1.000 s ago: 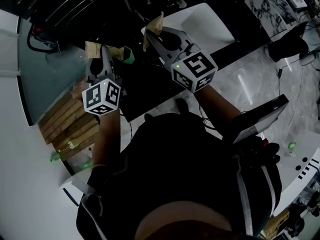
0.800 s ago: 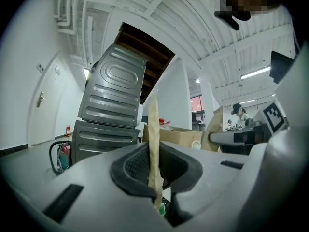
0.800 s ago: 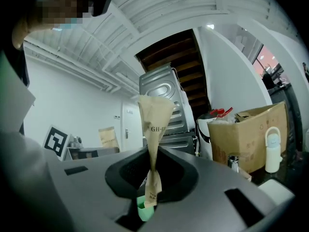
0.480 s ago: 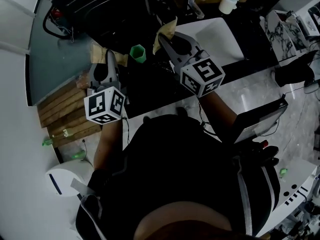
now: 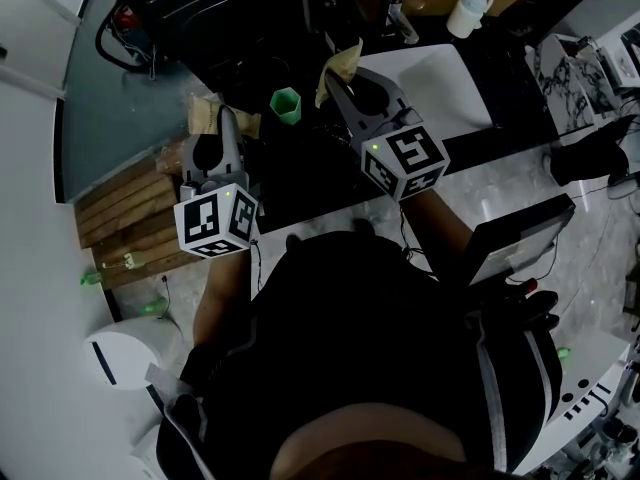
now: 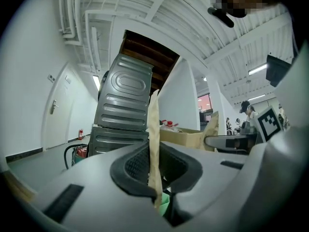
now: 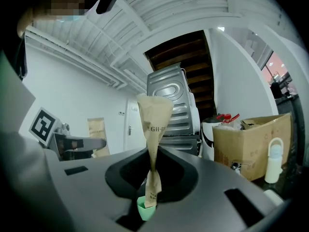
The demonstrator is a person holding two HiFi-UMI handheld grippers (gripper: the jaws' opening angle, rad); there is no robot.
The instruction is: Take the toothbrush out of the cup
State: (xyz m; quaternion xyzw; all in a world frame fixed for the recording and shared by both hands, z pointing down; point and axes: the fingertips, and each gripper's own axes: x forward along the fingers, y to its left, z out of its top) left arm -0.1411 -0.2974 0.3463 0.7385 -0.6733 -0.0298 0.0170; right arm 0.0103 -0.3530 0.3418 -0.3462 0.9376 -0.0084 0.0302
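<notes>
A green cup (image 5: 285,102) stands on the dark table (image 5: 300,168), between and just beyond my two grippers. My left gripper (image 5: 217,128) is shut on a tan paper piece (image 5: 205,115), seen edge-on between the pads in the left gripper view as a paper strip (image 6: 154,144), with the cup (image 6: 165,205) low behind it. My right gripper (image 5: 342,83) is shut on another tan paper piece (image 5: 342,61); in the right gripper view this paper (image 7: 153,124) fans out above the jaws, with the cup (image 7: 143,210) below. No toothbrush shows in any view.
A white basin (image 5: 440,73) lies right of the right gripper, with a white jug (image 5: 468,10) behind it. Wooden slats (image 5: 125,223) lie at the left. A cardboard box (image 7: 251,144) and a grey metal appliance (image 6: 125,105) stand beyond the table.
My left gripper has drawn back and left from the green cup, still clamped on its paper. The right gripper has stayed nearly still. The head view has shifted.
</notes>
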